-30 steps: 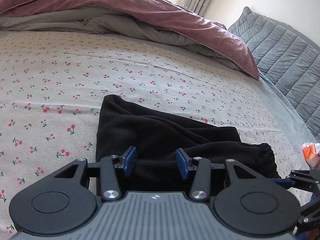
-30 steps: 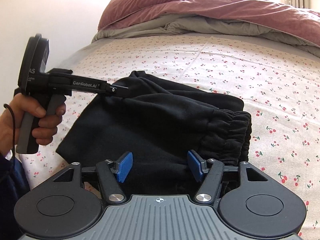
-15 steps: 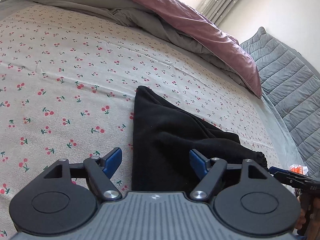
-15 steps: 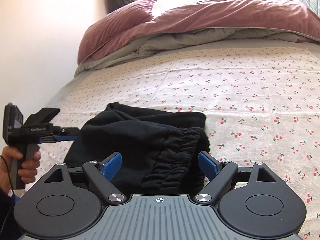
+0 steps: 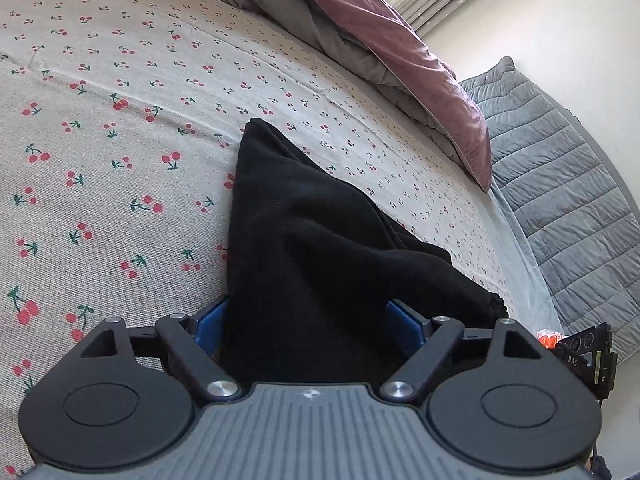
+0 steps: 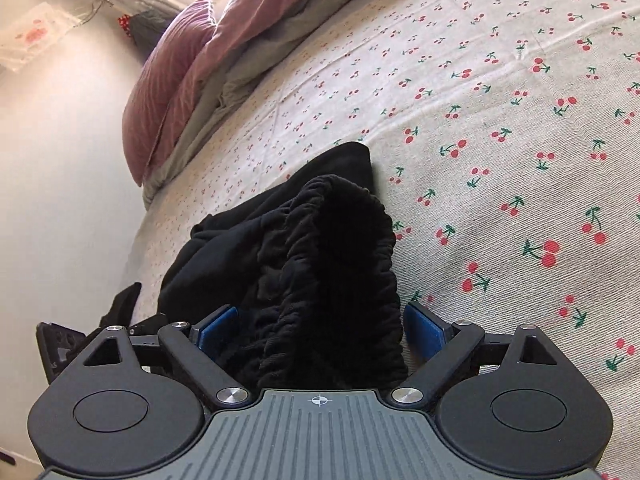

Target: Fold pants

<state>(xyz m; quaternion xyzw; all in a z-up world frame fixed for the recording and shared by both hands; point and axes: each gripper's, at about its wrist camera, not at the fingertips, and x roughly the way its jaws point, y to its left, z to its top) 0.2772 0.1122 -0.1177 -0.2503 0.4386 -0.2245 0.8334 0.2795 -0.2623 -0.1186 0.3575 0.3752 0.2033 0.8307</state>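
Observation:
Black pants lie folded in a compact stack on the cherry-print bed sheet. My left gripper is wide open, with its blue fingers on either side of the stack's near end. In the right wrist view the pants show their gathered elastic waistband on top. My right gripper is wide open, with its fingers straddling the waistband end. Neither gripper holds any cloth.
A rumpled mauve and grey duvet lies at the head of the bed, with a mauve pillow. A grey quilted cover is beyond the bed's edge. The wall runs close along the bed's side.
Both grippers have opened wider and come in low at the two ends of the folded pants, each now straddling the stack. The pants themselves have stayed put.

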